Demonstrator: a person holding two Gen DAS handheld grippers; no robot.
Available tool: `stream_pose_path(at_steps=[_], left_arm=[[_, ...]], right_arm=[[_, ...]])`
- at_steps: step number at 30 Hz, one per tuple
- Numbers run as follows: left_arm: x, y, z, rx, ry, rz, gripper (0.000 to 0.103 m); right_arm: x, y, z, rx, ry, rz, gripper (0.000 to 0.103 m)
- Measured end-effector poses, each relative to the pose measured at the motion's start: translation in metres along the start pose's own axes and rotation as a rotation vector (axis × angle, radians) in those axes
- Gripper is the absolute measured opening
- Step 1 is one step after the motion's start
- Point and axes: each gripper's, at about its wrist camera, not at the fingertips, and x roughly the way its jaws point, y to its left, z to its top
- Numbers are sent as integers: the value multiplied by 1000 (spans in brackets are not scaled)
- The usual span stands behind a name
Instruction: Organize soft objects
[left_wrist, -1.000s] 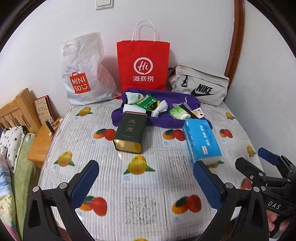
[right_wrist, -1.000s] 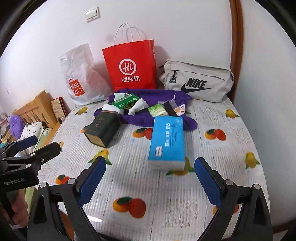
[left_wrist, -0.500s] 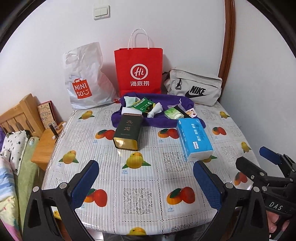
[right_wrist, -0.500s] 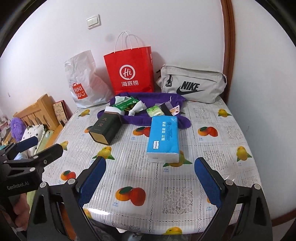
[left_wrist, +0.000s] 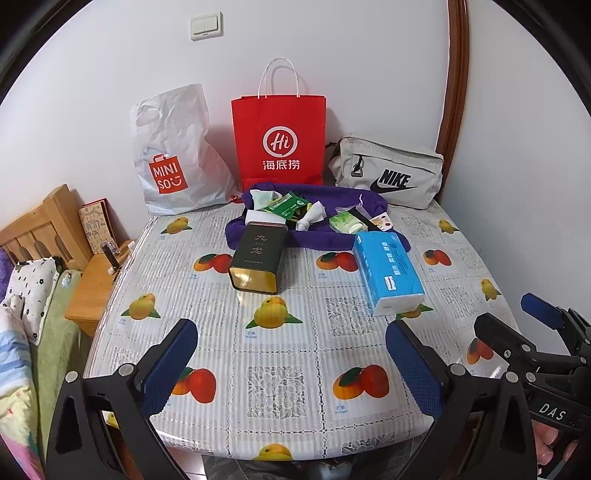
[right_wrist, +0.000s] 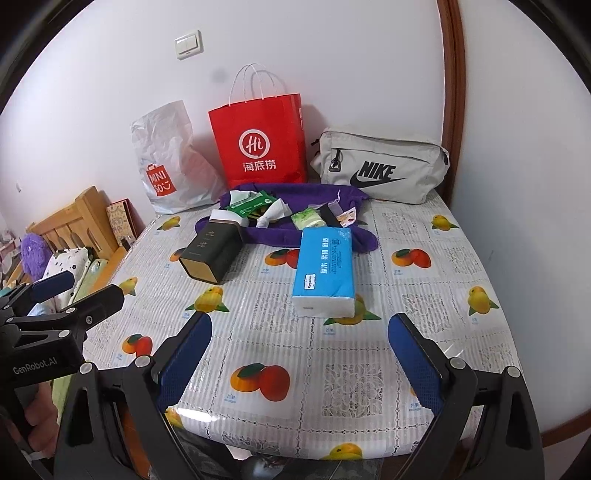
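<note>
While both jaws gape empty | purple bag (left_wrist: 317, 236) holds green packets (left_wrist: 286, 205) | tissue pack (left_wrist: 388, 271) beside it

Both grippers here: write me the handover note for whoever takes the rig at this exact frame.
Left gripper: open, empty, at the table's near edge.
Right gripper: open, empty, alongside.
Blue tissue pack and dark tea tin lie on the fruit-print tablecloth. Small packets sit on the purple cloth in front of the red paper bag.
Done: nothing visibly sorted.
Left: everything.

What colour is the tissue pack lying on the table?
Bright blue with white ends, the tissue pack shows best in the right wrist view.
</note>
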Motion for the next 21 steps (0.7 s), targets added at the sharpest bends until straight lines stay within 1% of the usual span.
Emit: stream_pose_path(at_steps=[21], left_arm=[[-3, 1, -2, 2, 1, 9, 103]], right_arm=[[0, -4, 1, 6, 1, -7, 95]])
